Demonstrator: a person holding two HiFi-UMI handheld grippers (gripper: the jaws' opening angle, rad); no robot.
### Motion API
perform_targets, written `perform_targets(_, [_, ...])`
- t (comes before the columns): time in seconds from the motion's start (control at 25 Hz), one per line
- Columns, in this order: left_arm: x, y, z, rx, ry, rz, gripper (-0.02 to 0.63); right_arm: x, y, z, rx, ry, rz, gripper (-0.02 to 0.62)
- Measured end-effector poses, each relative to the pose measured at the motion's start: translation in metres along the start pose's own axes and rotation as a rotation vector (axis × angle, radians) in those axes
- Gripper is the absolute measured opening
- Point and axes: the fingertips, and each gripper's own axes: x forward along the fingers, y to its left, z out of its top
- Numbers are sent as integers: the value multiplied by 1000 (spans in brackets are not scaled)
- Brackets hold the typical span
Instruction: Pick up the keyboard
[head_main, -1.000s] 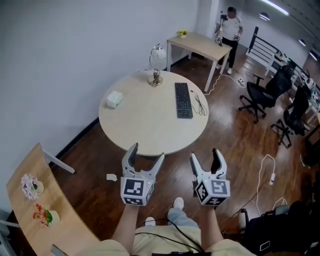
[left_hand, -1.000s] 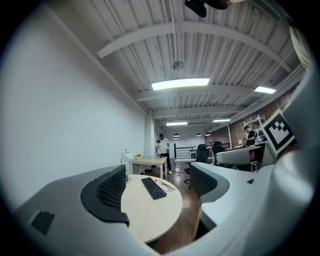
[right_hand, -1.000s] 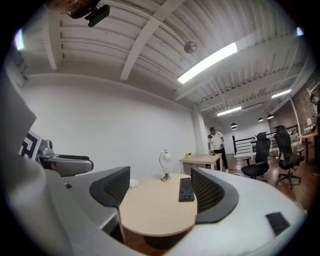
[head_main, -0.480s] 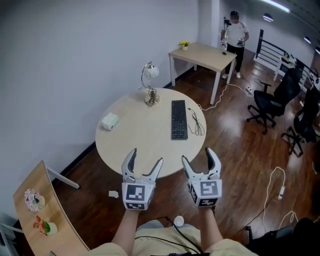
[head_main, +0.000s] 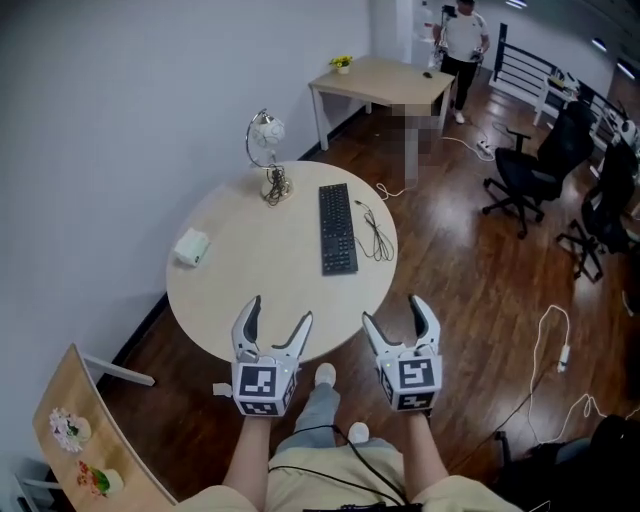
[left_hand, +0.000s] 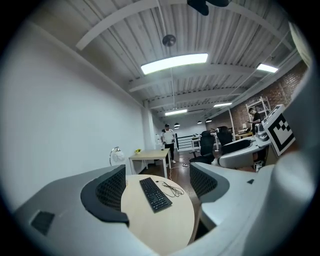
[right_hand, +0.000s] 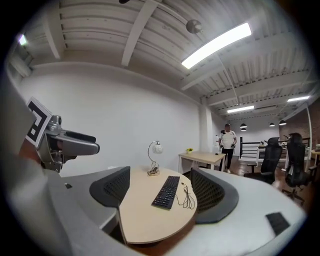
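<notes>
Approach step: left gripper (head_main: 277, 312) and right gripper (head_main: 395, 312), jaws wide and empty, hover at the table's (head_main: 230, 290) 6 o'clock edge. The keyboard (head_main: 338, 228) lies at 2 o'clock from the table's centre, well apart from them. The next move probably calls for reaching forward to straddle it.

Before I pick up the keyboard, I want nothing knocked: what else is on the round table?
A desk lamp, a small white box, and the keyboard with its loose cable. Anything beneath the keyboard is covered.

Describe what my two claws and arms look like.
Both the left claw and right claw are pale grey, curved, with black textured pads and a white cube bearing black square markers. The forearms are unsleeved; a thin black cable crosses the tan clothing.
</notes>
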Motion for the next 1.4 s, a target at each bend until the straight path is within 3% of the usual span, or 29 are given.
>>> perform_targets(0.16, [48, 18, 1, -12, -20, -27, 393, 41, -26, 0, 40, 6, -44, 408])
perform_targets(0.64, [192, 125, 22, -59, -61, -131, 393, 231, -9, 74, 59, -50, 10, 408])
perform_targets(0.88, [237, 142, -12, -118, 14, -174, 393, 269, -22, 48, 92, 42, -13, 408])
perform_targets(1.16, [266, 138, -37, -115, 88, -185, 393, 307, -47, 36, 129, 71, 4, 408])
perform_targets(1.4, [297, 127, -82, -142, 205, -183, 393, 335, -72, -27, 230, 230, 66, 408])
